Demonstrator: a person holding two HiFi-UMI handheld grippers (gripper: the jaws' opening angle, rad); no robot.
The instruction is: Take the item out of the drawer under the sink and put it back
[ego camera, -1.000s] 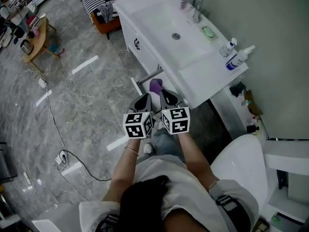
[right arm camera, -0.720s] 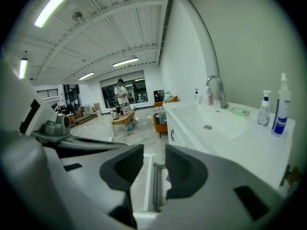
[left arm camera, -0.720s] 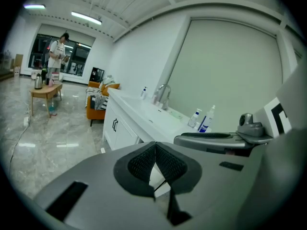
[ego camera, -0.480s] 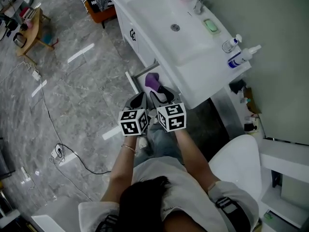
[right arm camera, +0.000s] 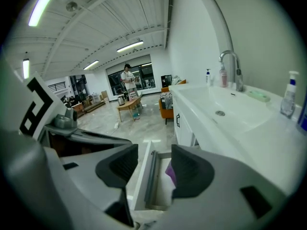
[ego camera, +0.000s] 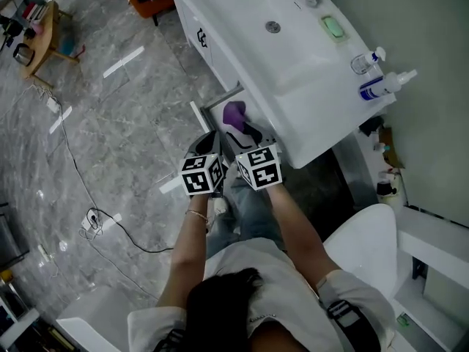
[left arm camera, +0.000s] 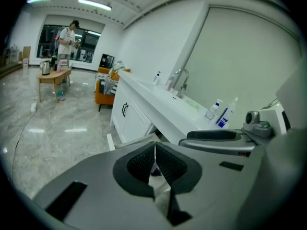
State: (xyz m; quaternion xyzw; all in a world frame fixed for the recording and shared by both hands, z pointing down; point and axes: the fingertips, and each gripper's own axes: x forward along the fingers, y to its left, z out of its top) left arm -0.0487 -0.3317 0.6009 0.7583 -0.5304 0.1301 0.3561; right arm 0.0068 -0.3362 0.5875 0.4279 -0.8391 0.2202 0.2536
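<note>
Grey marble floor (ego camera: 95, 123), glossy, with light reflections. Pale wall (ego camera: 432, 50) behind a long white counter (ego camera: 322, 116) with white cabinets below. White toilet (ego camera: 366, 248) at the counter's near end. Small wooden table (ego camera: 45, 31) and orange sofa (left arm camera: 102, 91) further off. Black cable (ego camera: 80, 189) runs across the floor to a power strip (ego camera: 94, 217). Dark windows (right arm camera: 139, 75) at the far end, strip lights (right arm camera: 128, 46) on a white ceiling.

Bathroom mock-up in a big open hall, prob. showroom or lab: white vanity (ego camera: 218, 56) w/ sink (ego camera: 293, 56), faucet (right arm camera: 230, 65), soap bottles (ego camera: 377, 88), toilet (ego camera: 363, 251). Marble floor (ego camera: 110, 145) runs to sofa (left arm camera: 103, 89), wooden table (left arm camera: 53, 77), strip lights (right arm camera: 128, 47), loose cables (ego camera: 91, 217).
</note>
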